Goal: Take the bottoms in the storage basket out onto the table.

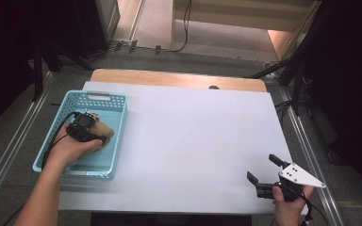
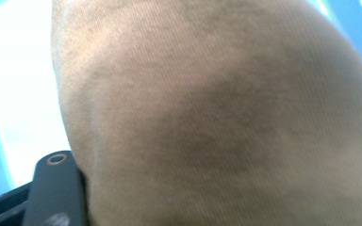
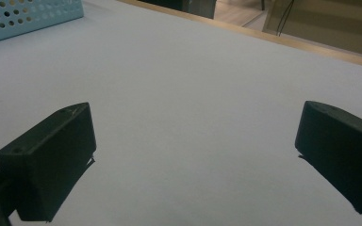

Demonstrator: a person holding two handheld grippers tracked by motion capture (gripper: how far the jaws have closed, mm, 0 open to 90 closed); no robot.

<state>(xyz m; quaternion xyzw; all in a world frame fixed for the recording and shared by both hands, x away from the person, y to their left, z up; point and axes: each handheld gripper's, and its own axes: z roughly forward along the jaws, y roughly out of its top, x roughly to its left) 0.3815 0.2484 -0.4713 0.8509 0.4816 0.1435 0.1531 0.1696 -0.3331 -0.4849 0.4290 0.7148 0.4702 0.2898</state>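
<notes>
The left tool (image 1: 90, 126) is reaching down inside the light blue basket (image 1: 104, 99), which is sitting at the left side of the tabletop (image 1: 193, 136). It is pressing against a tan, soft-looking cloth bundle (image 1: 104, 132) lying in the basket. In the left gripper view the cloth (image 2: 217, 122) is crowding right up against the lens with one black jaw alongside it, so I cannot tell whether the jaws are pinching the fabric or merely touching it.

The risk is a shallow hold: soft fabric may be slipping free on the lift, or snagging on the basket's perforated wall and dragging the light basket along, since nothing is bracing it. The basket's near rim is sitting close to the tabletop's front-left edge, so a tug toward the person could be tipping it off.

The right tool (image 1: 263, 170) is hovering with jaws spread wide and empty near the front-right corner. Between the two tools the white surface is lying bare, giving plenty of room for setting the cloth down.
</notes>
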